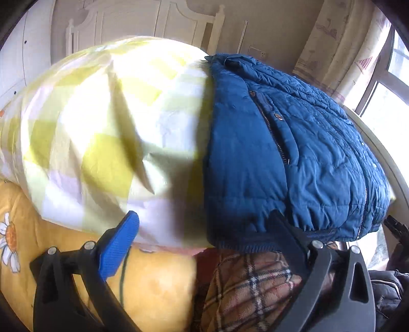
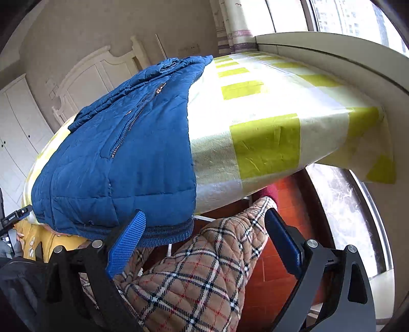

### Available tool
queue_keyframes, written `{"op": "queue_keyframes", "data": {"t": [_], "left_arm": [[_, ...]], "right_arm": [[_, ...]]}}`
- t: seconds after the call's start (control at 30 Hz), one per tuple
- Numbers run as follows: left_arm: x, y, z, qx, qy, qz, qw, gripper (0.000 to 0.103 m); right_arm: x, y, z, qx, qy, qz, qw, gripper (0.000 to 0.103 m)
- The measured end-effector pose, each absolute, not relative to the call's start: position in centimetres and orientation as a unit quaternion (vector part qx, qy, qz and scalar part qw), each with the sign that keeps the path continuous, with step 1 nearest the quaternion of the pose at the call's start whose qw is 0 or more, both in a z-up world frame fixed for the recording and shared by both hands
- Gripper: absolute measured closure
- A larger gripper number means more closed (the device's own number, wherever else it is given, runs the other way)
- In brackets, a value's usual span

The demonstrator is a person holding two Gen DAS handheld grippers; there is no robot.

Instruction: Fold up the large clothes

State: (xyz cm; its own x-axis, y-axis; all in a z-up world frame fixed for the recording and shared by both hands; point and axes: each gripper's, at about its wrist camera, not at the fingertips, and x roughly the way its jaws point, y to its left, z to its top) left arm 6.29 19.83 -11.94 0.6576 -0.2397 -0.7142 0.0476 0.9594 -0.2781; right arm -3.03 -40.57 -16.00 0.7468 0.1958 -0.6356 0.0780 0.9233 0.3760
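Note:
A blue quilted jacket (image 1: 288,163) lies folded on a bed with a yellow-and-white checked sheet (image 1: 102,122). Its ribbed hem hangs at the near edge. My left gripper (image 1: 204,229) is open just in front of the hem, its right finger against the jacket's lower edge. In the right wrist view the jacket (image 2: 122,163) fills the left of the bed and the sheet (image 2: 265,143) lies bare to its right. My right gripper (image 2: 207,224) is open and empty, its left pad (image 2: 127,242) at the hem.
A plaid quilted garment on the person's legs (image 2: 194,275) sits below both grippers. A yellow daisy-print cloth (image 1: 143,281) lies at lower left. A white headboard (image 1: 143,23) stands behind the bed, with a window ledge (image 2: 332,51) and curtain at the right.

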Motion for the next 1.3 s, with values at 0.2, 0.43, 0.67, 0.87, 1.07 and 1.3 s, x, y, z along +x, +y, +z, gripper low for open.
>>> {"op": "queue_keyframes", "data": {"t": [0.2,0.43,0.67,0.87,1.07,1.3], "left_arm": [[6.6,19.4,-12.4,-0.175,0.374,-0.168,0.895,0.003],[7.9,19.4,-15.4,-0.215,0.388,-0.188,0.876,0.003],[7.8,20.5,-15.4,-0.26,0.366,-0.242,0.86,0.004],[9.3,21.4,-15.3,-0.286,0.346,-0.245,0.859,0.004],[11.0,22.4,-16.2,-0.349,0.349,-0.324,0.807,0.021],[8.5,19.8,-14.5,-0.303,0.354,-0.393,0.792,0.039]], "right_arm": [[-2.1,-41.5,-16.9,0.258,0.279,0.13,0.916,0.013],[0.2,-40.9,-18.9,0.298,0.277,0.213,0.888,0.035],[-1.6,-41.1,-18.2,0.34,0.242,0.286,0.862,0.05],[-1.5,-41.4,-17.7,0.349,0.24,0.305,0.853,0.05],[-0.6,-42.0,-19.2,0.369,0.248,0.291,0.847,0.05],[-0.9,-41.8,-19.2,0.389,0.239,0.315,0.832,0.05]]}}
